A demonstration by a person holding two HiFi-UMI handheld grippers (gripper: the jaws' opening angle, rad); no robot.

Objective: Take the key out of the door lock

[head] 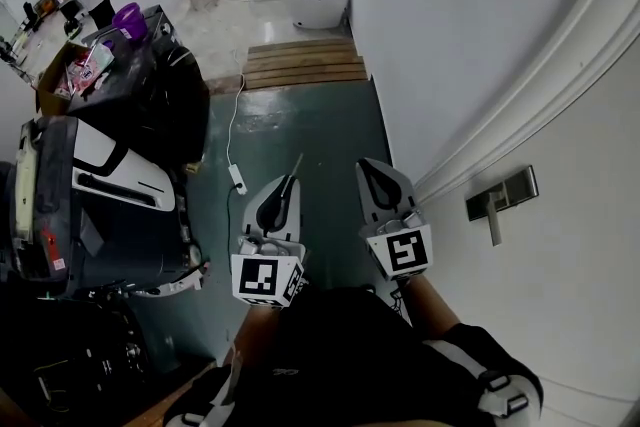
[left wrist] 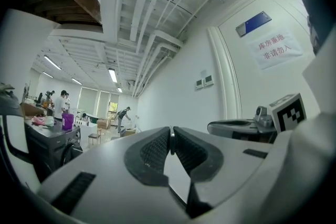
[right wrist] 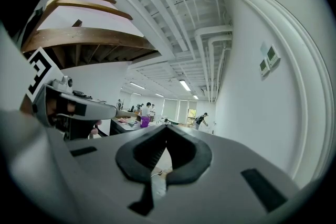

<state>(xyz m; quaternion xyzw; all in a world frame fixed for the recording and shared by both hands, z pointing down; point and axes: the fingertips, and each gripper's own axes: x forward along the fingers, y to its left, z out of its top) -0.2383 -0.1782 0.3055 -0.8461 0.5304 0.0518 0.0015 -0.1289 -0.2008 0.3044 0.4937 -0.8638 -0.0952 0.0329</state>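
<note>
The left gripper (head: pixel 290 179) and right gripper (head: pixel 367 165) have pale grey shells with black ribbed pads (left wrist: pixel 156 149). Each carries a white cube (head: pixel 268 278) bearing black square markers. The person wears dark clothing (head: pixel 330 355).

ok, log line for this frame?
left gripper: shut on thin piece, likely key | right gripper: shut, empty | door handle: untouched

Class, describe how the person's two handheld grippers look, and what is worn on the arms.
Both the left gripper and right gripper have pale grey shells with black ribbed pads tapering to a point. Each carries a white cube printed with black square markers. The right sleeve is black, with white-edged straps.
</note>
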